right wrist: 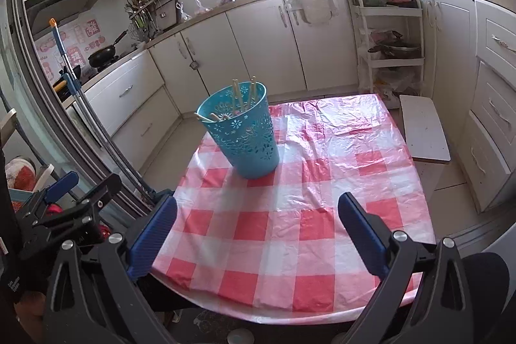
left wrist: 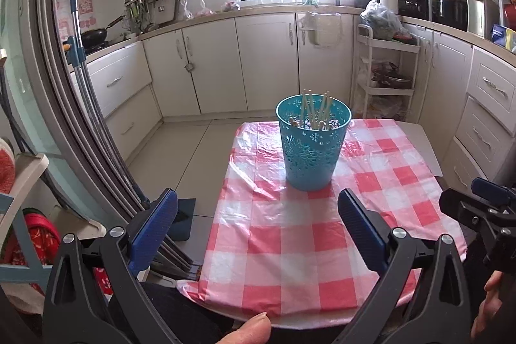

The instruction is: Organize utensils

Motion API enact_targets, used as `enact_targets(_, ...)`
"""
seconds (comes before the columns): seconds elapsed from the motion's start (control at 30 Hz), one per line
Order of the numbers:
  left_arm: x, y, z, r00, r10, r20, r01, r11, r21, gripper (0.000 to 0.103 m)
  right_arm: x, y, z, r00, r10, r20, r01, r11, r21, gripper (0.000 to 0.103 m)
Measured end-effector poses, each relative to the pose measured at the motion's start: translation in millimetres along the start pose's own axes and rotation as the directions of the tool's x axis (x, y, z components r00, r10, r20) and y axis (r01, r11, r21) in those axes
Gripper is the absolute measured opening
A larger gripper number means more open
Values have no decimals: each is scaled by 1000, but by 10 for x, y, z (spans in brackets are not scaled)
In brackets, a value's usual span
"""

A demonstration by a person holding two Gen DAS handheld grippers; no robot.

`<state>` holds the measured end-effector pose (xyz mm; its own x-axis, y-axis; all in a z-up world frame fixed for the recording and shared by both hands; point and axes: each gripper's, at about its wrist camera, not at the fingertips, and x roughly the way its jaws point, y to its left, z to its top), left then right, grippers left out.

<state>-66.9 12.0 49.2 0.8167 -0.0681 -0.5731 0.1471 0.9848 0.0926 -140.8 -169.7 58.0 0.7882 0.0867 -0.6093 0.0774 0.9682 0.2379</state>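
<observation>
A teal perforated holder stands upright on the red-and-white checked tablecloth, with several wooden chopsticks standing in it. It also shows in the right wrist view, left of centre, with the chopsticks leaning inside. My left gripper is open and empty, held near the table's front edge, short of the holder. My right gripper is open and empty over the front of the cloth. The right gripper's body shows at the right edge in the left wrist view.
The small table sits in a kitchen with white cabinets behind. A white trolley stands back right, a white stool is beside the table's right. A mop handle and door frame are on the left.
</observation>
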Motion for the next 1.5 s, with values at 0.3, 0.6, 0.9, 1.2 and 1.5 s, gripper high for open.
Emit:
enact_targets(0.3, -553, 150, -242, 999, 15, -42, -17, 1000, -25, 96, -558, 189, -293, 1000, 24, -2, -24, 1000, 3, 96)
enact_targets(0.6, -1012, 222, -425, 999, 25, -22, -26, 998, -56, 96, -910, 394, -540, 999, 23, 28, -22, 999, -27, 96)
enact_targets(0.9, -1324, 303, -472, 999, 21, 33, -18, 996, -89, 96, -1180, 509, -586, 993, -6, 115, 14, 997, -74, 96)
enact_targets(1.2, -1508, 398, -484, 998, 18, 56, -11, 993, -121, 96, -1291, 664, -617, 989, -1, 148, 22, 990, -137, 96)
enact_targets(1.5, -1577, 432, -505, 997, 27, 73, -17, 991, -131, 96, -1346, 656, -628, 987, -1, 158, 23, 990, -137, 96)
